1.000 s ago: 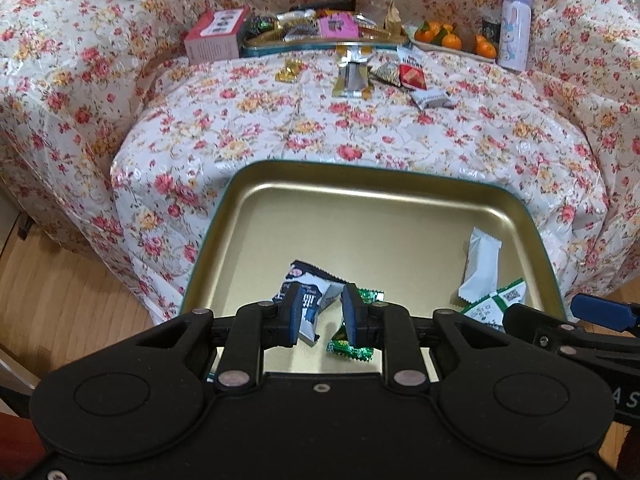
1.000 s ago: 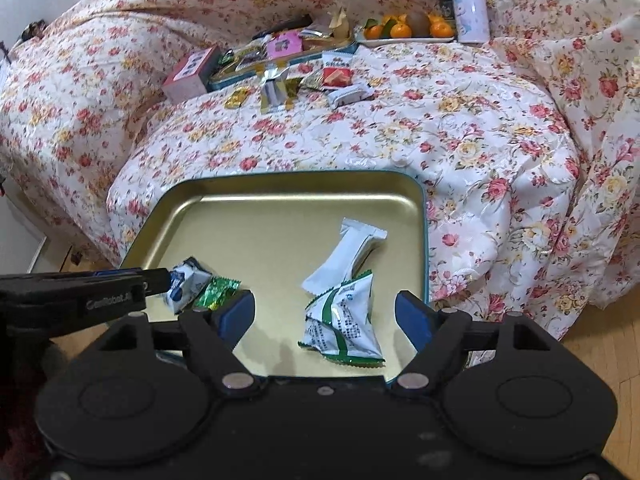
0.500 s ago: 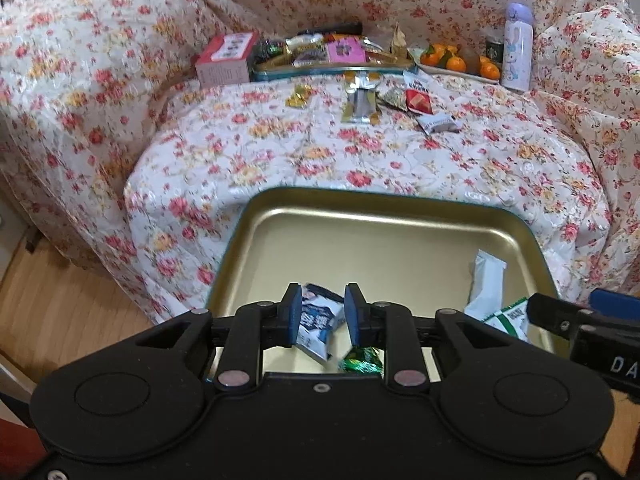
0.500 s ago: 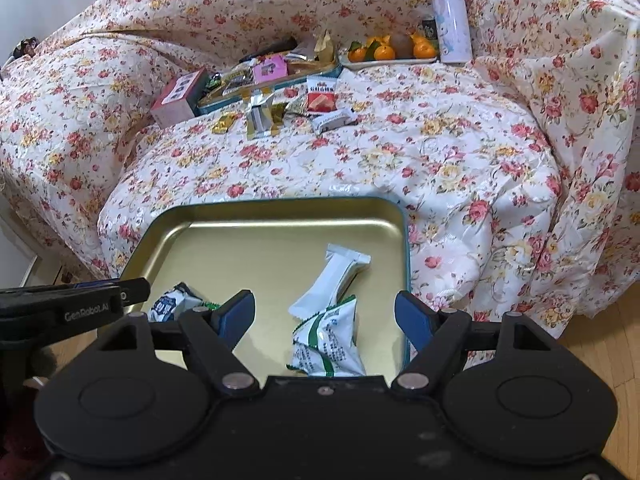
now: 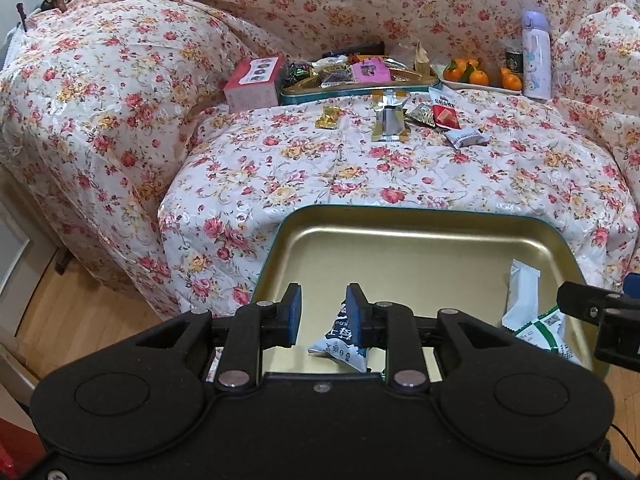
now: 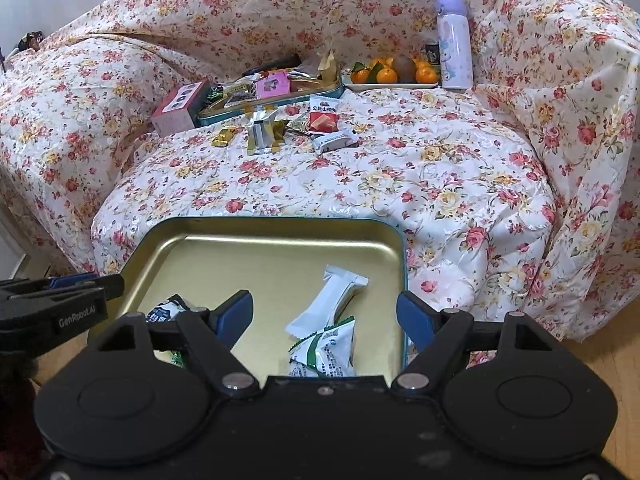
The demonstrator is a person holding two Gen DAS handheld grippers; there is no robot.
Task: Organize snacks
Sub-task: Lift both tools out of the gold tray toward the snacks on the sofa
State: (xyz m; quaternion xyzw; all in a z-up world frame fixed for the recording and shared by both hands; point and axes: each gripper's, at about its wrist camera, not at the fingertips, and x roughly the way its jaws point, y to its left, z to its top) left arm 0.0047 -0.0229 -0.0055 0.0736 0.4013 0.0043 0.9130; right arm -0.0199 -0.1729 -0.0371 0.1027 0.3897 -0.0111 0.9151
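A gold tray [image 5: 420,248] [image 6: 248,256] sits at the sofa's front edge. In it lie a blue-and-white snack packet [image 5: 340,344] [image 6: 164,314], a white wrapper [image 5: 522,294] [image 6: 332,300] and a green-and-white packet [image 6: 326,350] [image 5: 546,330]. My left gripper [image 5: 323,310] is open and empty above the tray's near edge, the blue packet lying just below its right finger. My right gripper [image 6: 326,314] is wide open and empty above the white and green packets. Loose snacks [image 5: 440,114] [image 6: 320,128] lie on the sofa seat farther back.
A second tray full of snacks [image 5: 356,80] [image 6: 272,88] and a pink box [image 5: 252,84] [image 6: 180,108] stand at the back. A plate of oranges [image 5: 476,76] [image 6: 392,74] and a purple-capped bottle [image 5: 536,56] [image 6: 454,46] stand at the back right. Wooden floor surrounds the sofa.
My left gripper has opened, let the blue-and-white packet drop into the tray, and pulled back and up. My right gripper has drawn back a little, still wide open.
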